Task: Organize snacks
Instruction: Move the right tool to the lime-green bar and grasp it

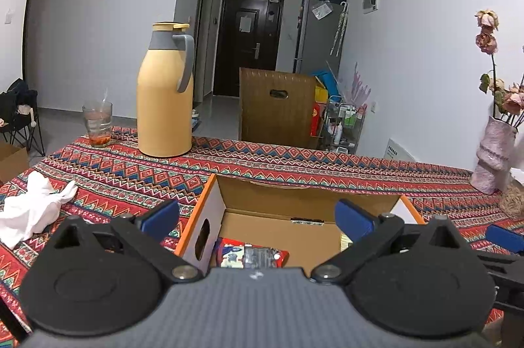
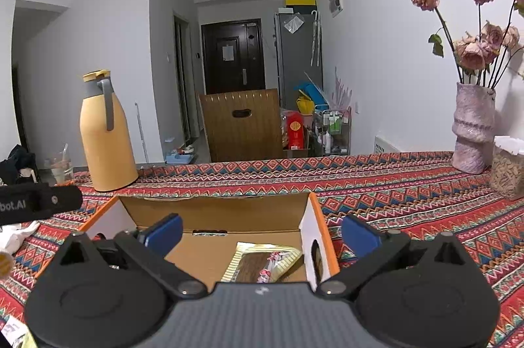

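Open cardboard box [image 1: 226, 194] on the patterned counter [image 1: 294, 158]. Red snack packet [image 1: 252, 254] flat on its floor, left side; yellow striped snack packet [image 2: 262, 259] at right. Left hand-held gripper [image 1: 257, 215] spread wide, empty. Right hand-held gripper [image 2: 262, 233] likewise wide, empty, straddling the right box wall. Yellow thermos [image 1: 165, 92] behind.

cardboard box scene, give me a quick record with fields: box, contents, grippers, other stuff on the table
box: open cardboard box with orange rim, on the patterned red tablecloth
contents: red and white snack packet at one end, yellow striped snack packet at the other
left gripper: open, empty, above the box
right gripper: open, empty, astride the box's side wall
other: yellow thermos jug, glass tumbler, white crumpled cloth, pink vase of dried roses
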{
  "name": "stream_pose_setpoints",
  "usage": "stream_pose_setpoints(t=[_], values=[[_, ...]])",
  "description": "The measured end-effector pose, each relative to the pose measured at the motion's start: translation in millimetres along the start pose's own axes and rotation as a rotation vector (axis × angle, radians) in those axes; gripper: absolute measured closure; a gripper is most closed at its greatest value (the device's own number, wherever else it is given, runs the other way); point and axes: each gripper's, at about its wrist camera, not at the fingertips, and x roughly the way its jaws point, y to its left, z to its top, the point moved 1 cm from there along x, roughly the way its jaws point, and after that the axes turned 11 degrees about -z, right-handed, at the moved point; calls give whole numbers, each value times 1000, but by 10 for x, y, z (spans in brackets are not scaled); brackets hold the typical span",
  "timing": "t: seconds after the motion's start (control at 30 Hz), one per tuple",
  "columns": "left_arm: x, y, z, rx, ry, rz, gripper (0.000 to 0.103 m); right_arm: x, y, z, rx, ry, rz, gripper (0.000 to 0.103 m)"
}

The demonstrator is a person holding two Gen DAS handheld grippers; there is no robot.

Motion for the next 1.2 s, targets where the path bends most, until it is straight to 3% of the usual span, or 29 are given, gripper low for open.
stream_pose_setpoints(t=[0.57,0.97,1.2], values=[[-708,202,-433,37,41,5,0,-670,-499,-431,-45,15,-33,0],[-879,504,-950,45,127,9,0,-948,-893,-863,-66,65,-101,0],[-851,546,-998,31,145,15,0,-881,-1038,-1003,-97,113,-132,0]])
